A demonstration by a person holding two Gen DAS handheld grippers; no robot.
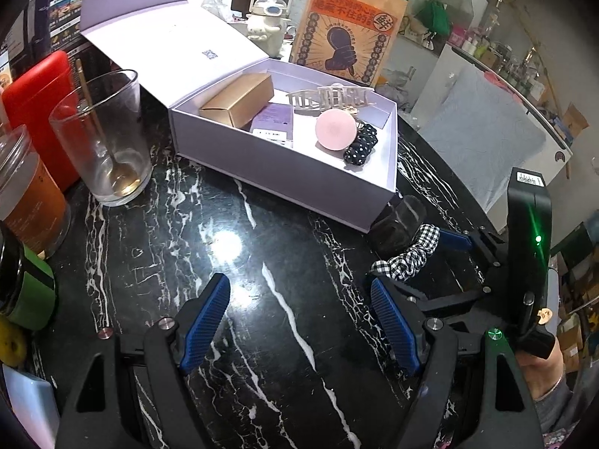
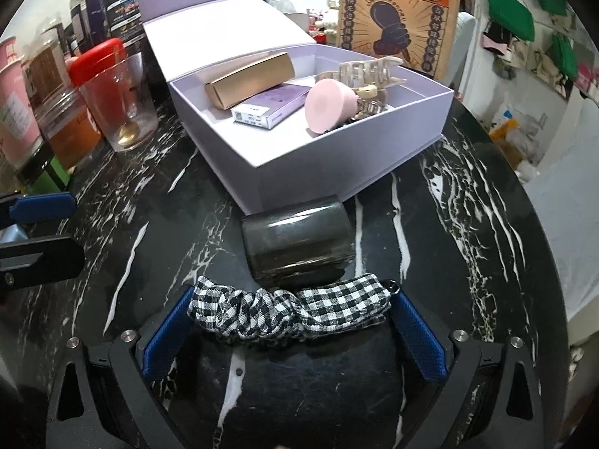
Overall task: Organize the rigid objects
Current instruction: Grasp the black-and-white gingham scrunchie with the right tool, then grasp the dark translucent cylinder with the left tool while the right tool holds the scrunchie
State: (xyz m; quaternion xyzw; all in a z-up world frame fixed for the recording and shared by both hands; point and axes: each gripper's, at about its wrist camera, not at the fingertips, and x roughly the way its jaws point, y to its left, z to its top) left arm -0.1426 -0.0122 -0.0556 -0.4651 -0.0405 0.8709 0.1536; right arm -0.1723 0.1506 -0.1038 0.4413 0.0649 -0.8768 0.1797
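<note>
Box [image 2: 348,172] holds six items; left gripper [image 1: 299,321] apart, right gripper [image 2: 292,321] astride one scrunchie [image 2: 292,307]

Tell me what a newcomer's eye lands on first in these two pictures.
First comes the open lilac box in the middle of the black marble table, holding a gold carton, a pink disc and a pale hair claw. Next is the checked scrunchie, stretched between the fingers of the right gripper, with a dark smoky cup on its side just beyond. The left gripper hangs open over bare table.
</note>
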